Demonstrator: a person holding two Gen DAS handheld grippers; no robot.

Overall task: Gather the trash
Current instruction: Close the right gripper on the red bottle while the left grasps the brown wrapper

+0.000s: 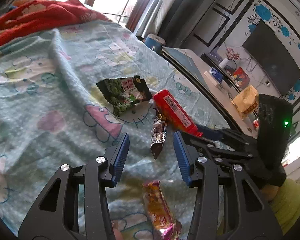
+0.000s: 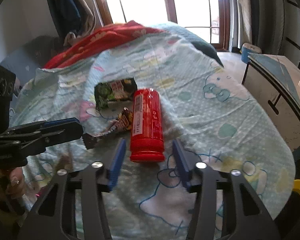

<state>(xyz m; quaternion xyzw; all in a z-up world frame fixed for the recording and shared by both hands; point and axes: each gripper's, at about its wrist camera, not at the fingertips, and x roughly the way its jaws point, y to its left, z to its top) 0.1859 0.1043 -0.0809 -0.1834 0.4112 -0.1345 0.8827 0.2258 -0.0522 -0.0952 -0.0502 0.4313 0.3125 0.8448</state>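
Observation:
On a pale blue cartoon-print bedsheet (image 1: 50, 92) lie several pieces of trash. A brown snack wrapper (image 1: 159, 138) lies between the blue fingers of my left gripper (image 1: 152, 142), with a gap on each side, so that gripper is open. A red cylindrical canister (image 2: 147, 124) lies on its side, and my right gripper (image 2: 148, 146) is open astride its cap end, its pads apart from the canister. Behind them rests a green snack packet (image 1: 126, 96). An orange-pink wrapper (image 1: 160, 206) lies under the left gripper. The two grippers are close side by side.
A red blanket (image 1: 40, 18) is bunched at the bed's far end. To the right, beyond the bed's edge, stands a low cabinet (image 2: 270, 92) with a blue bucket (image 1: 154, 42) near it. A TV (image 1: 274, 60) hangs on the wall over a cluttered shelf.

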